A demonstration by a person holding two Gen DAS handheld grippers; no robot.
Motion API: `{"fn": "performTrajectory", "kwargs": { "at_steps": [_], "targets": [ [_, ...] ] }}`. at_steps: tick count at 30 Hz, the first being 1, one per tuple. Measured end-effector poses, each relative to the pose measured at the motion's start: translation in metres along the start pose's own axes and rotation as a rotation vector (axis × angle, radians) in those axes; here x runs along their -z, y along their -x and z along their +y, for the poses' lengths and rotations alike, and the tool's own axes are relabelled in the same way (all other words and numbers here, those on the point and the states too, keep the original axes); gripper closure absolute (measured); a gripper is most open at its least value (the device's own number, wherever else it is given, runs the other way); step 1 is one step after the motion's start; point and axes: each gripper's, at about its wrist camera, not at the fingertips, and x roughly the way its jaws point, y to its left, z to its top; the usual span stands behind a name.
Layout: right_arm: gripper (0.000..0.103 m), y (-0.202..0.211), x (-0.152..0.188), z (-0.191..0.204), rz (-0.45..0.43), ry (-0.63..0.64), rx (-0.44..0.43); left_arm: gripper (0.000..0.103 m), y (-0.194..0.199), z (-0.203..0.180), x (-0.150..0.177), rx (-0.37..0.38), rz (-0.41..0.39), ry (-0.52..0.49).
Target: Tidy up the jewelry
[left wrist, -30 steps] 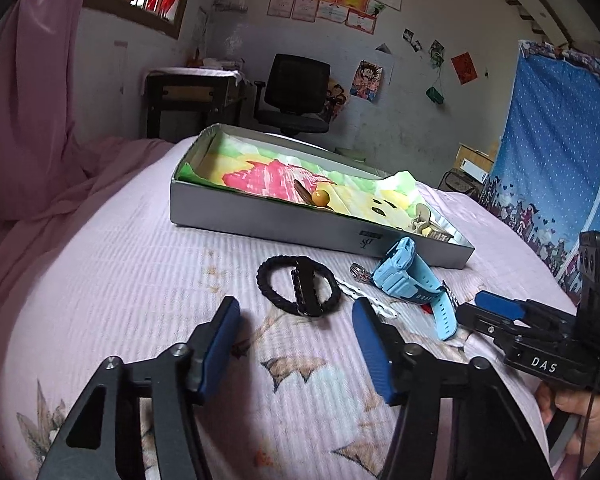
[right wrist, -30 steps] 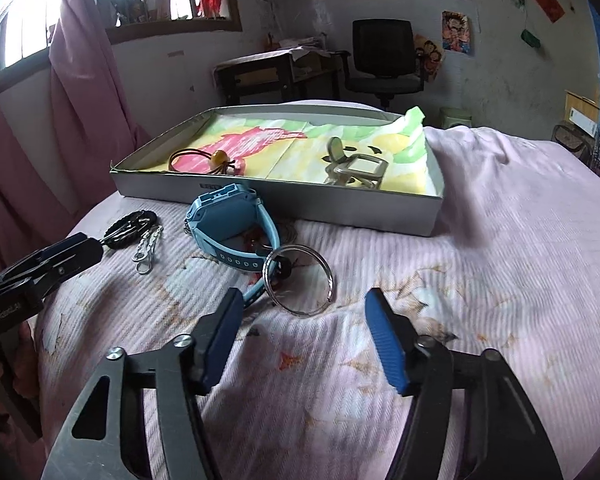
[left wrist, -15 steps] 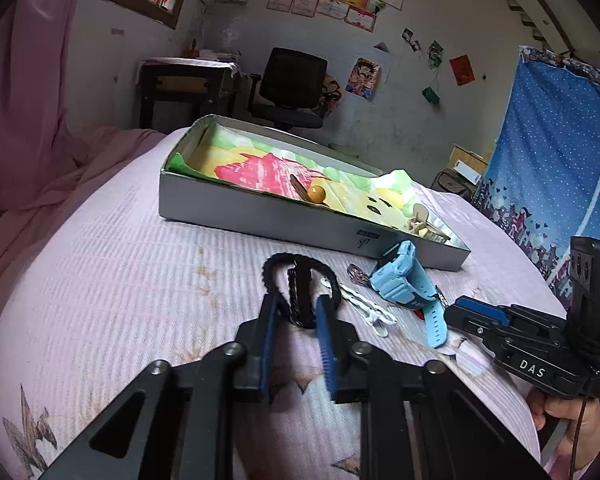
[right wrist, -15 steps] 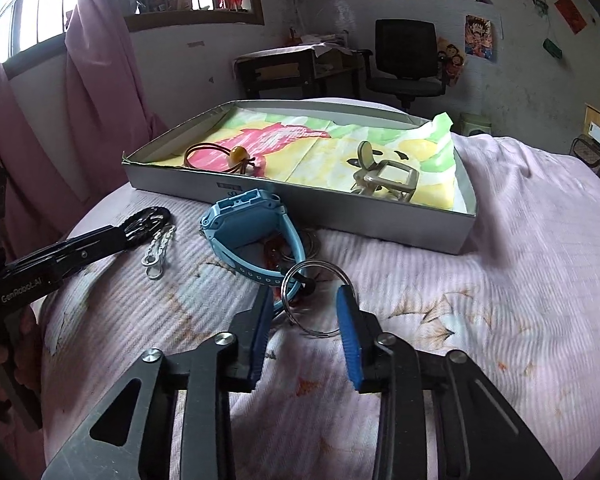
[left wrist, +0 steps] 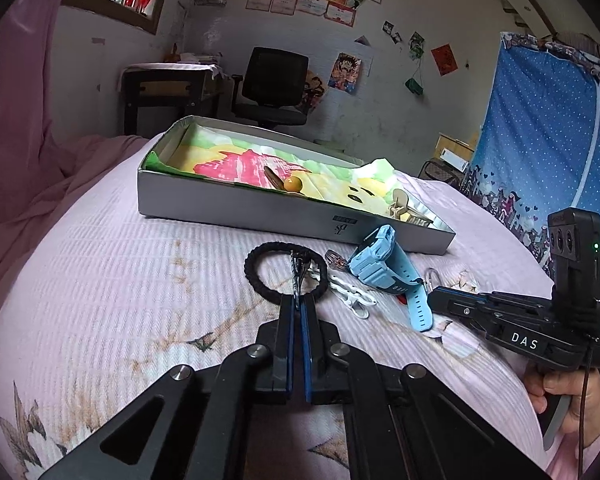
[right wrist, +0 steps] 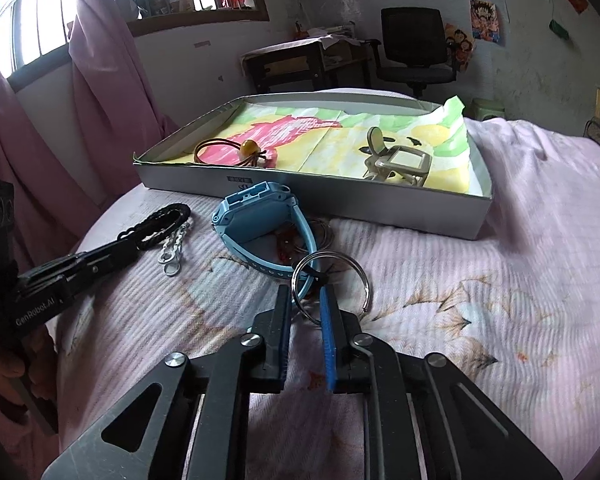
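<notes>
Both claws narrowed since 1.0 s ago | left gripper (left wrist: pixel 299 304) clamped on black bracelet (left wrist: pixel 260 276) | right gripper (right wrist: pixel 305 300) slightly apart around key ring (right wrist: pixel 352 268), grip unclear | "DAS", "GenRobot.AI" on grippers

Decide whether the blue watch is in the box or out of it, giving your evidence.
Out. The blue watch lies on the pink bedspread just in front of the box wall.
</notes>
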Motion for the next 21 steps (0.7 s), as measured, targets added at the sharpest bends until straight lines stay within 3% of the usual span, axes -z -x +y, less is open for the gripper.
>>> {"fn": "performTrajectory", "kwargs": {
  "at_steps": [3, 21],
  "targets": [
    [0.100, -0.001, 0.001, 0.003, -0.001, 0.013, -0.008, 0.100, 0.002, -0.001, 0.001, 0.002, -0.009, -0.005],
    [0.100, 0.031, -0.005, 0.010, -0.138, 0.035, 0.054, 0.100, 0.023, -0.012, -0.005, 0.018, -0.118, -0.037]
  ]
}}
